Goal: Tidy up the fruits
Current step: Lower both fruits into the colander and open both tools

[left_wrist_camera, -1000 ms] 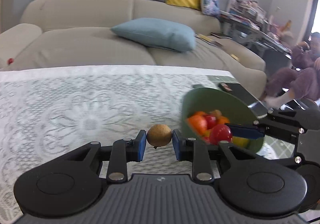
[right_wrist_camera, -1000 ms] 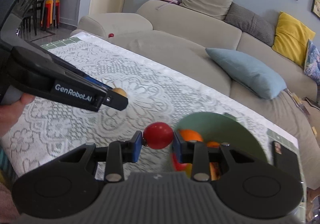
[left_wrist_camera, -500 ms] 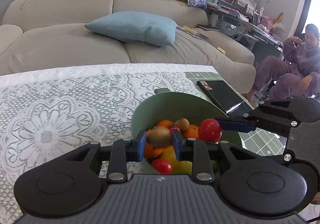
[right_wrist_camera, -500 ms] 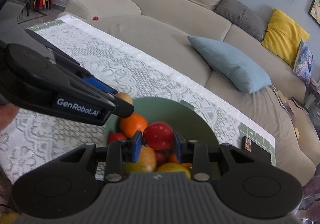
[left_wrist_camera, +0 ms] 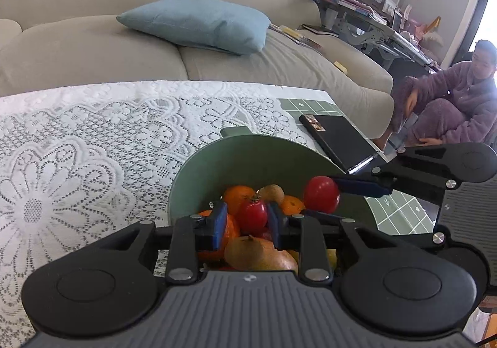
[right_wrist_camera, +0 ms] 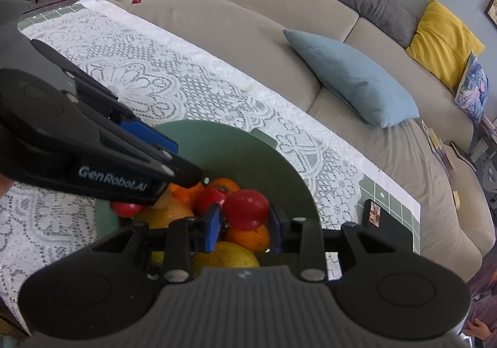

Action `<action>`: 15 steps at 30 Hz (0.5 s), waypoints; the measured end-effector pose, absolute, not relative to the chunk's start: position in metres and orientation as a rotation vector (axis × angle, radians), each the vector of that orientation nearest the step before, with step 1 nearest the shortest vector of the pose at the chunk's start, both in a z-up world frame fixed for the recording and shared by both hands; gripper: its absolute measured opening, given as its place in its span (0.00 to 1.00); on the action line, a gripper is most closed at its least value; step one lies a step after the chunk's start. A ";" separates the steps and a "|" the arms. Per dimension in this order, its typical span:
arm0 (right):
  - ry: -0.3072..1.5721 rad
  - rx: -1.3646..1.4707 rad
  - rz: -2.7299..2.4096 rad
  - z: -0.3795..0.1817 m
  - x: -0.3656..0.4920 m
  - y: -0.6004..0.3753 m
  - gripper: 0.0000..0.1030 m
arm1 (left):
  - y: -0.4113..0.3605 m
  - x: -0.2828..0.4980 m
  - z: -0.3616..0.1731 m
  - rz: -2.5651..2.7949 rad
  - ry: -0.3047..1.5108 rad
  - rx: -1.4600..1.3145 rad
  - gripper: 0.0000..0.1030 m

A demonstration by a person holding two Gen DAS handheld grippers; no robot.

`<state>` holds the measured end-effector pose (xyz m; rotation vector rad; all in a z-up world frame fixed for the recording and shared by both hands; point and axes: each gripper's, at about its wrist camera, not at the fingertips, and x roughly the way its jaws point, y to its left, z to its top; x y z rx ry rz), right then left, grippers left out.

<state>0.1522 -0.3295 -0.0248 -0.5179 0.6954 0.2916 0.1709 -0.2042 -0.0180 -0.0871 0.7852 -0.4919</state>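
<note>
My left wrist cam sits just behind the left gripper [left_wrist_camera: 245,222], looking forward and down along the fingers, close over the green bowl [left_wrist_camera: 248,158] right ahead of the claw. Beyond the tips: lace tablecloth [left_wrist_camera: 93,137], then the sofa [left_wrist_camera: 93,31]; a seated person [left_wrist_camera: 450,102] far off to the claw's right. My right wrist cam rides the same way behind the right gripper [right_wrist_camera: 245,225], same downward tilt, equally near the bowl [right_wrist_camera: 248,155]. Shared ground: bowl, tablecloth [right_wrist_camera: 186,84], sofa [right_wrist_camera: 248,6], blue cushion [left_wrist_camera: 198,23] [right_wrist_camera: 351,78], black case [left_wrist_camera: 341,137] [right_wrist_camera: 385,223]. Each cam sees the other claw: right gripper [left_wrist_camera: 338,192] enters right of mine, left gripper [right_wrist_camera: 183,164] enters from the left.
</note>
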 end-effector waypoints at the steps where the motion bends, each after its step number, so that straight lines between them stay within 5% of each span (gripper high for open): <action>1: 0.699 -0.520 0.290 -0.026 0.154 -0.330 0.29 | -0.205 0.172 -0.018 -0.492 0.779 -0.080 0.31; 15: 0.752 -0.542 0.279 -0.039 0.175 -0.330 0.30 | -0.216 0.195 -0.029 -0.500 0.778 -0.039 0.30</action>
